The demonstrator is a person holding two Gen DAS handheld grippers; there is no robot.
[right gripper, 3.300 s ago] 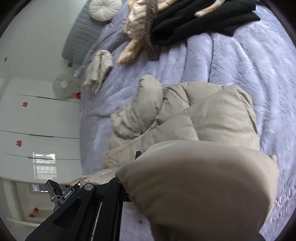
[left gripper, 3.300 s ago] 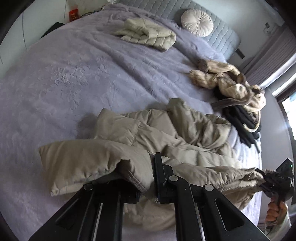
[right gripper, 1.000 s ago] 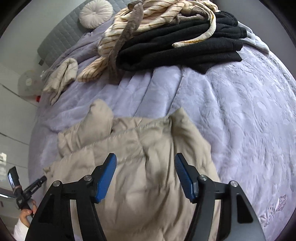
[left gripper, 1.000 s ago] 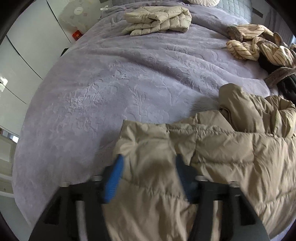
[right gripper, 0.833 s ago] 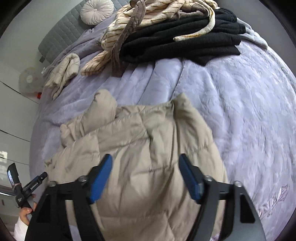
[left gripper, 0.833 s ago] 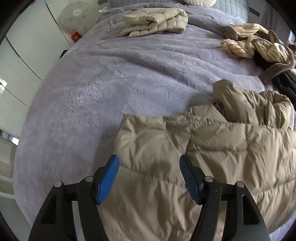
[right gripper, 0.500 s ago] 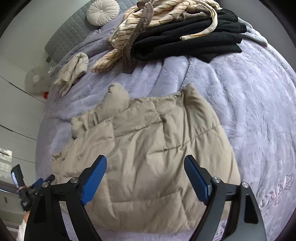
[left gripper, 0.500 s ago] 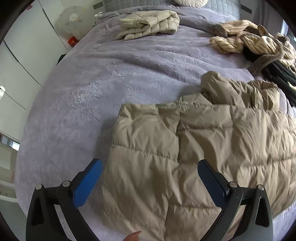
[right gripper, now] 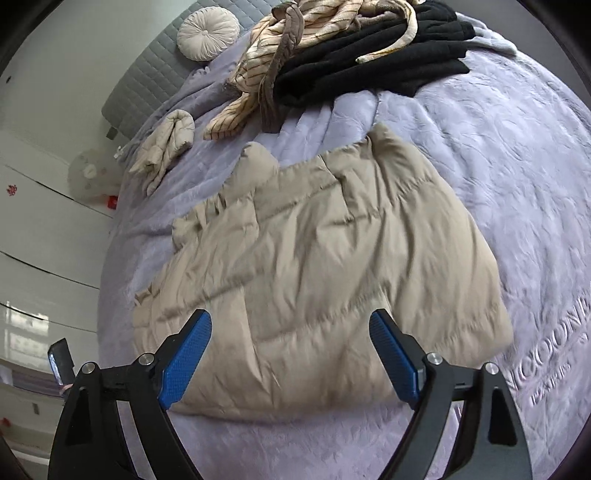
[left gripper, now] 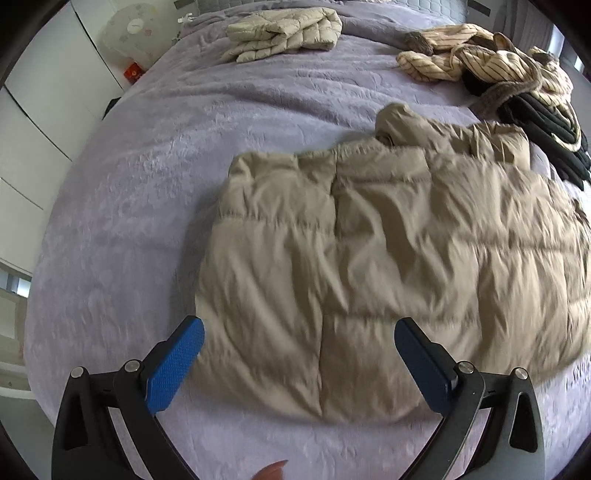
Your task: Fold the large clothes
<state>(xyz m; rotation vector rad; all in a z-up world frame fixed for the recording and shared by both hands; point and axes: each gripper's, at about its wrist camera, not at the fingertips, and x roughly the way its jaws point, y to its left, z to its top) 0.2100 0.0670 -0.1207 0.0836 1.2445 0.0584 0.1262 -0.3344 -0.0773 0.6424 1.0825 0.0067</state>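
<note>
Where the quilted beige puffer jacket [left gripper: 388, 251] lies spread across the near half of the bed, its puffy, stitched panels are rumpled into soft creases, and its broad, roughly rectangular body rests flat on the lilac bedspread [left gripper: 140, 192], a plush cover embossed with a floral relief. The left gripper [left gripper: 299, 354] hovers over the jacket's near left corner with its jaws spread wide and nothing between them; the blue pads [left gripper: 173, 365] carry a fine knurled texture on black angular arms. The right gripper [right gripper: 290, 350] is likewise wide open and empty above the jacket's near edge, its textured blue pads [right gripper: 186, 360] well apart. At the jacket's far side a rounded, padded lump [right gripper: 258, 162] sticks up, perhaps a hood or a bunched sleeve; the view does not settle it. Far left on the bed sits a folded cream quilted garment [left gripper: 284, 27] with narrow stitched channels. Far right lies a loose heap: a cream knit with thin dark stripes [right gripper: 306, 33] draped over a matte black fleecy garment [right gripper: 388, 55]. Beyond it, a round tufted cushion [right gripper: 208, 33] leans against the grey quilted headboard [right gripper: 147, 85]. A white fan [left gripper: 133, 31] stands beside smooth white wardrobe doors [left gripper: 40, 110] to the left.
</note>
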